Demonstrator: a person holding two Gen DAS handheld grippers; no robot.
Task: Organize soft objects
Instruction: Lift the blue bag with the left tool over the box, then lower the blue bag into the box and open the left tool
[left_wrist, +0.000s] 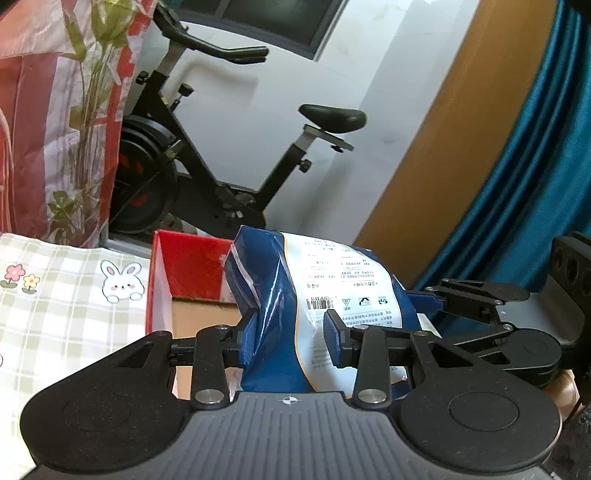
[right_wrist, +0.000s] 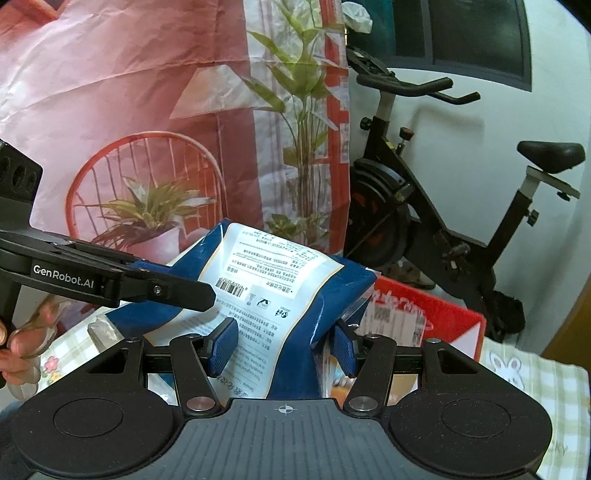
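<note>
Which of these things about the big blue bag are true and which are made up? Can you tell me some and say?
1. Both grippers are holding the same blue and white bag. True: the left gripper and the right gripper each pinch it.
2. The bag is lying flat on the tablecloth. False: it is held up, above the red box.
3. The red box is shut with a lid. False: its top is open and the inside shows.
4. A bunny is printed on the checked tablecloth. True.
5. An exercise bike stands behind the box. True.
6. The bag has a barcode on it. True.
</note>
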